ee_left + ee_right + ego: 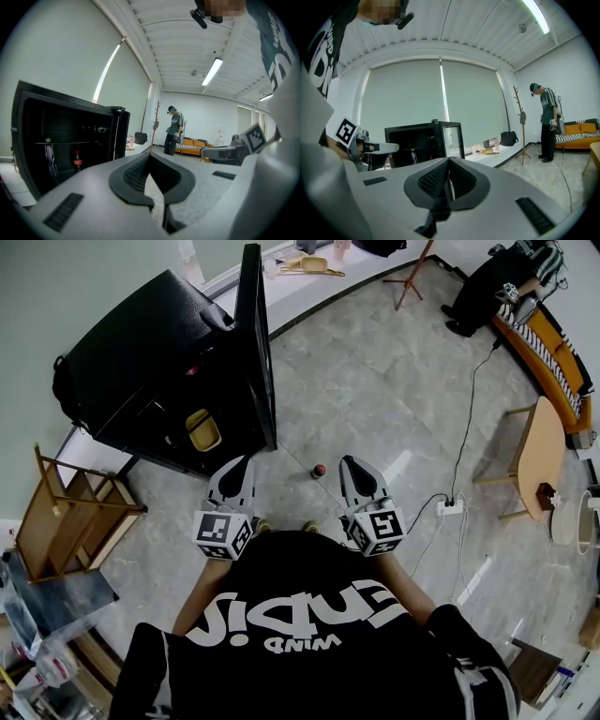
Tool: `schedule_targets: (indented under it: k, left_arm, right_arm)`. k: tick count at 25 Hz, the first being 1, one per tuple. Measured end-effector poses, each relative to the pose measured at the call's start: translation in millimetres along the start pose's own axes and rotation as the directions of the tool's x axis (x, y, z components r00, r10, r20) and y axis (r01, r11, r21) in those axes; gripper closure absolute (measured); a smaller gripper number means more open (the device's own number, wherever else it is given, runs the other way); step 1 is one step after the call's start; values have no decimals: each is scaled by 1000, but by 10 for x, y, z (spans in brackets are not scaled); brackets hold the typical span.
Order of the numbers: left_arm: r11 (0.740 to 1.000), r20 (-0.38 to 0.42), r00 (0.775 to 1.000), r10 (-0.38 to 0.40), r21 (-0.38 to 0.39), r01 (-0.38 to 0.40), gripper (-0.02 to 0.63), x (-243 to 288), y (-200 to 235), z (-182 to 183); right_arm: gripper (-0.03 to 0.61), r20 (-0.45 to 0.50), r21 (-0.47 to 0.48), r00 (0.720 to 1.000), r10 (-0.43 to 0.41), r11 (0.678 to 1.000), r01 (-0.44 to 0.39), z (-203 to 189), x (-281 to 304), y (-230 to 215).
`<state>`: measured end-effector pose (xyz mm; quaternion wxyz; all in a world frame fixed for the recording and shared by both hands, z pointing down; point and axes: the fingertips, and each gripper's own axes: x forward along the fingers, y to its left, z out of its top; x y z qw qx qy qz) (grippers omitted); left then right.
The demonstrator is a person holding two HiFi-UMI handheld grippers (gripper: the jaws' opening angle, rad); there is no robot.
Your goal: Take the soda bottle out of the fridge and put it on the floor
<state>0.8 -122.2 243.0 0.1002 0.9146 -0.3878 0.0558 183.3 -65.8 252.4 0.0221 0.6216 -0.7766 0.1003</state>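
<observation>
On floor (375,381), soda bottle (320,470), closed left tongs (242,462), closed right tongs (349,462)

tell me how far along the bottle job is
Done: the fridge stands open. In hand: nothing; left gripper and right gripper are shut, empty. Left: a soda bottle inside the fridge, to set on the floor; the red-topped thing there is unclear.

You have bare floor (375,381) ahead and to your right. The fridge (141,362) stands open at your left front. Its door (253,343) juts edge-on towards you and bounds the right side of the opening. A small red-topped object (320,470) sits on the floor just ahead. A cable (468,427) and socket strip (451,507) lie at your right.
</observation>
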Motion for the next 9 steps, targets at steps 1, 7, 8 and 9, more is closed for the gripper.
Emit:
schedule_targets:
  k: [1, 7, 8, 9]
  left_arm:
    - [1000, 0, 1000, 0, 0, 0, 607, -2, 4, -1]
    - [1000, -6, 1000, 4, -6, -4, 607, -41, 37, -21]
    - [1000, -7, 1000, 3, -5, -4, 607, -44, 35, -18]
    - [1000, -7, 1000, 2, -5, -2, 607, -46, 33, -14]
  right_arm:
    - [555, 2, -2, 1000, -2, 1000, 2, 6, 5, -2]
    - [554, -2, -5, 1000, -8, 1000, 8, -6, 8, -9]
    - [554, -4, -2, 1000, -9, 1000, 9, -6, 5, -11]
    - [554, -5, 0, 1000, -10, 1000, 10, -6, 1, -14]
